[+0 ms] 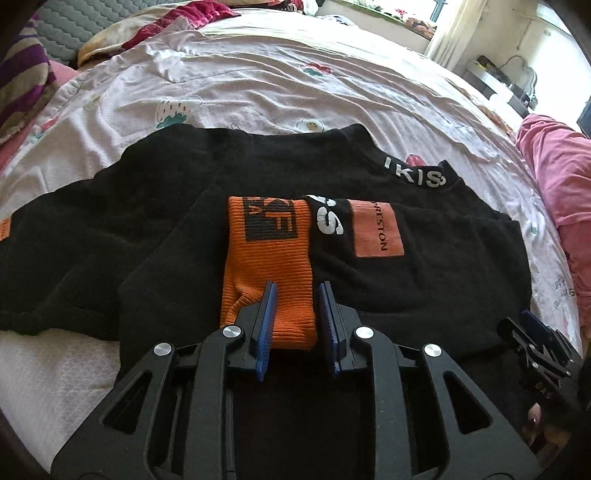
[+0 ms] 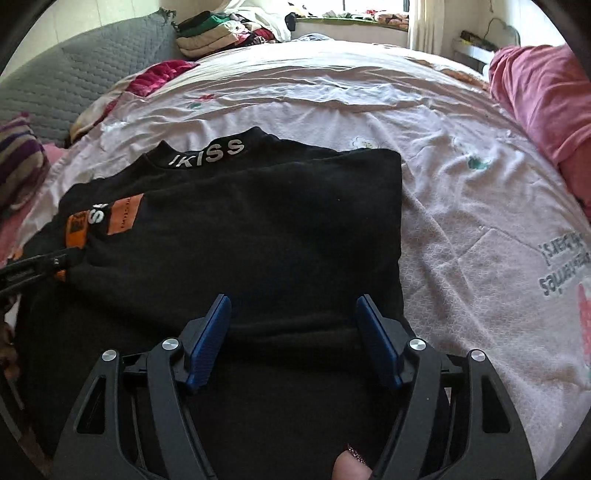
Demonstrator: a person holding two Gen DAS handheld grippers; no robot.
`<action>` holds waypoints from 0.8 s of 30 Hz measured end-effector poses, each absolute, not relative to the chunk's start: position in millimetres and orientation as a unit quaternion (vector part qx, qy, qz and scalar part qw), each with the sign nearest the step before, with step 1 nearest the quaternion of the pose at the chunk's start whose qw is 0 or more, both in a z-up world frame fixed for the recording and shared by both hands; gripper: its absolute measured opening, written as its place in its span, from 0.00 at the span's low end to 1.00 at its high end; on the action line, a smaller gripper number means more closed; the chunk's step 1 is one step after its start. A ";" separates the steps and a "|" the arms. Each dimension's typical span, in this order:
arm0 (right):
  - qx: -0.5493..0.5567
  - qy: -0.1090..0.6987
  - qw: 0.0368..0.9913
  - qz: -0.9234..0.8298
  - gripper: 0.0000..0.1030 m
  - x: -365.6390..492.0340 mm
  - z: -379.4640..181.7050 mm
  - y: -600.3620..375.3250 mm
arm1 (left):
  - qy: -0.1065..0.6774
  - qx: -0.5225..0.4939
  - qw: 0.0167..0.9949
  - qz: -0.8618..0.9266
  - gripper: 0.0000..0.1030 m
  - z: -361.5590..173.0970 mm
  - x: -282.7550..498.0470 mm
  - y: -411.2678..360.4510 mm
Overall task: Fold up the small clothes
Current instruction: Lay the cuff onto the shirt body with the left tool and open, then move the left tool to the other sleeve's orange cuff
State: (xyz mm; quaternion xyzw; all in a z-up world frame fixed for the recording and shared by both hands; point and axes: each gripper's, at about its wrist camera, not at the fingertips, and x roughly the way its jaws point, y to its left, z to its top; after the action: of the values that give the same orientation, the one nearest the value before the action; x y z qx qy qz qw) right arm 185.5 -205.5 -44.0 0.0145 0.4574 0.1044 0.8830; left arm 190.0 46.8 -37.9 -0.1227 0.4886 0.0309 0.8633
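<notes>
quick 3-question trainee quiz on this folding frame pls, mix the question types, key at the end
1. True or false: the orange cuff lies folded onto the black sweatshirt.
2. Which gripper stands wider open? A) left gripper B) right gripper
3. Fill in: the white lettering on the collar reads ____.

Key: 1 true; 2 B; 3 IKISS

Daylight came from a window (image 2: 373, 9) at the far end, blown out to white, and lit the bedspread (image 1: 295, 85) softly. Both views bulged with dark rounded corners, and the black sweater (image 2: 258, 229) lost nearly all detail.
</notes>
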 end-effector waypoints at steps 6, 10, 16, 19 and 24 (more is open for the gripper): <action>0.073 0.439 0.888 0.115 0.75 165.6 -23.5 -215.3 | 0.465 -0.137 0.874 0.028 0.32 -17.2 170.7 52.9; 0.072 0.425 0.895 0.119 0.88 150.6 -9.4 -211.4 | 0.455 -0.141 0.879 0.036 0.47 -6.9 155.6 65.0; 0.074 0.406 0.902 0.127 0.93 134.9 5.0 -198.6 | 0.431 -0.153 0.887 0.065 0.78 8.7 129.2 90.9; 0.069 0.397 0.904 0.140 0.93 131.0 12.4 -187.8 | 0.426 -0.155 0.888 0.079 0.91 12.7 120.3 102.5; 0.048 0.385 0.908 0.160 0.95 127.1 25.1 -164.9 | 0.414 -0.170 0.889 0.096 0.91 19.2 105.0 124.8</action>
State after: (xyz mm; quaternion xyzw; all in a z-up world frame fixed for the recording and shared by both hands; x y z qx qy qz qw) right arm 127.1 -164.9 25.1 0.0475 0.3847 0.1605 0.9078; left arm 105.0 124.8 19.2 -0.1705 0.4139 0.0960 0.8890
